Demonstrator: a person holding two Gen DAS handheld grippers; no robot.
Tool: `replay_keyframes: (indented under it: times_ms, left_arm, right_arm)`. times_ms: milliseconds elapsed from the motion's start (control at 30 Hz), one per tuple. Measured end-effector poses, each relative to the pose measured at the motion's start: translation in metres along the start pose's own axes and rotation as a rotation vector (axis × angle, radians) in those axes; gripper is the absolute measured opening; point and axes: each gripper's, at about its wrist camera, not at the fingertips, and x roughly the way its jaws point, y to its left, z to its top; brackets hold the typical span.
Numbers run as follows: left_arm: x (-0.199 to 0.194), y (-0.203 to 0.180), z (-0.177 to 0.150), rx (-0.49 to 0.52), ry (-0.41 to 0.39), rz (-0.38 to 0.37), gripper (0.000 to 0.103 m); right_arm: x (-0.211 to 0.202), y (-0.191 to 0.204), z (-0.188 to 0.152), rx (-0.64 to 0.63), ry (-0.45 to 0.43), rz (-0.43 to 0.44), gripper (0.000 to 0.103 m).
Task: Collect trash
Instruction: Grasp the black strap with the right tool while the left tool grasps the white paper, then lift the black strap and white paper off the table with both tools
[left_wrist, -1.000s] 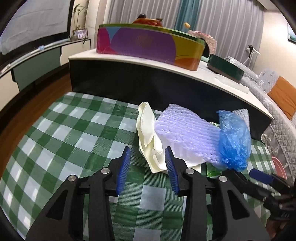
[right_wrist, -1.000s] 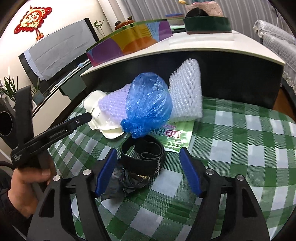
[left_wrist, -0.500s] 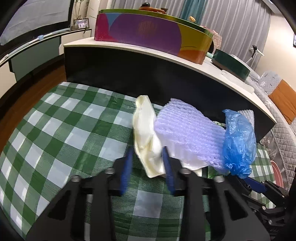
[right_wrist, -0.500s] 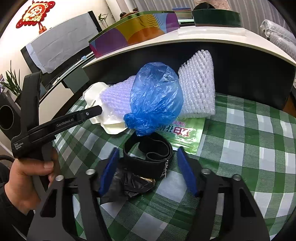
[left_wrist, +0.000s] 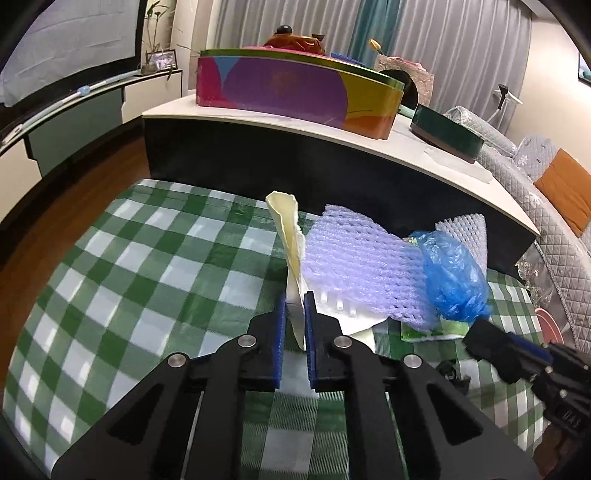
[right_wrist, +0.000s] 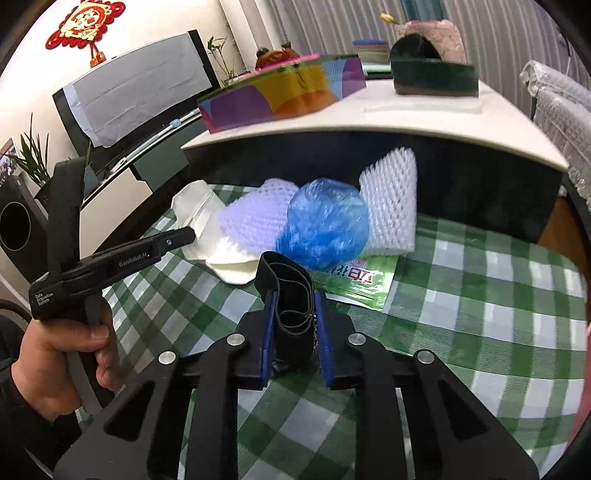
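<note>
Left tool (left_wrist: 294, 312) is clamping the cream paper scrap (left_wrist: 286, 236) beside the purple foam net (left_wrist: 354, 269), while right tool (right_wrist: 294, 325) is gripping the black strap loop (right_wrist: 288, 295) above the green-checked cloth (right_wrist: 480, 295), near the blue bag (right_wrist: 325, 229).

Cream paper sheet (left_wrist: 291, 254) stands on edge, leftmost in the pile; lilac foam net (left_wrist: 354, 266) right of it; crumpled blue bag (left_wrist: 452, 277) further right; black band (right_wrist: 290, 295) upright, nearest.
</note>
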Motion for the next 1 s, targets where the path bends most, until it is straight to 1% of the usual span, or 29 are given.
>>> replay_keyframes:
  times_ms: [200, 333, 433, 567, 733, 867, 1000]
  left_arm:
    - [-0.031, 0.000, -0.004, 0.029, -0.016, 0.022, 0.009]
    - [-0.056, -0.003, -0.006, 0.056, -0.045, 0.037, 0.009]
    - [-0.073, -0.005, -0.007, 0.067, -0.069, 0.035, 0.009]
    - [-0.096, -0.011, -0.008, 0.093, -0.101, 0.020, 0.009]
    - [-0.114, -0.015, -0.010, 0.099, -0.122, -0.004, 0.009]
    - [-0.125, -0.022, -0.012, 0.097, -0.132, -0.024, 0.009]
    - [-0.135, -0.035, -0.018, 0.112, -0.140, -0.065, 0.009]
  right_arm:
    - [-0.036, 0.006, -0.001, -0.019, -0.034, -0.051, 0.020]
    - [-0.066, 0.008, -0.001, -0.024, -0.067, -0.083, 0.020]
    - [-0.085, 0.005, 0.000, -0.016, -0.087, -0.105, 0.020]
    - [-0.117, 0.000, 0.004, 0.004, -0.118, -0.124, 0.020]
    - [-0.161, -0.003, 0.005, -0.020, -0.162, -0.162, 0.020]
    - [-0.186, -0.015, 0.004, -0.028, -0.172, -0.189, 0.020]
    - [-0.203, -0.028, 0.006, -0.025, -0.192, -0.210, 0.020]
